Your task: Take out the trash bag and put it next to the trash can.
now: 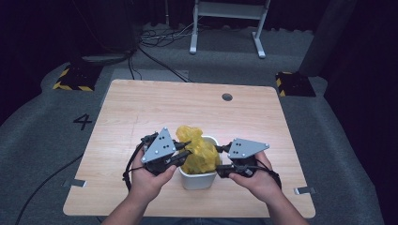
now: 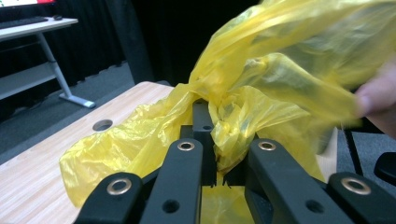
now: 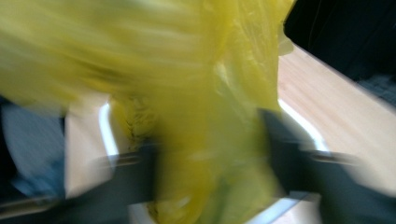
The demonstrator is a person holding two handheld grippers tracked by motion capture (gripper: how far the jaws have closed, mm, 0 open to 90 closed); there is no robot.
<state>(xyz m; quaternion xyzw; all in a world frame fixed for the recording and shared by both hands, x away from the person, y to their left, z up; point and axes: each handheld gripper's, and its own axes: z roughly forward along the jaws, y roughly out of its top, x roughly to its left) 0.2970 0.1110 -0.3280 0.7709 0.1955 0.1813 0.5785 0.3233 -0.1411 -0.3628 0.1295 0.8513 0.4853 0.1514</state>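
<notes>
A crumpled yellow plastic bag [image 1: 199, 152] stands out of a small white bin [image 1: 197, 180] near the front of the wooden table [image 1: 155, 108]. My left gripper [image 1: 185, 149] comes in from the bin's left and is shut on a bunched fold of the bag [image 2: 280, 79], which spills over its jaws [image 2: 212, 135]. My right gripper [image 1: 220, 159] is at the bin's right side. In its blurred view the bag [image 3: 196, 93] hangs between its two jaws [image 3: 210, 158] above the bin's rim [image 3: 299, 121]; I cannot make out whether they press on it.
A round cable hole [image 1: 227, 97] sits near the table's far edge. Beyond the table, a white desk frame [image 1: 230, 23] and cables lie on the grey floor. The person's other hand [image 2: 378, 102] shows at the right of the left gripper view.
</notes>
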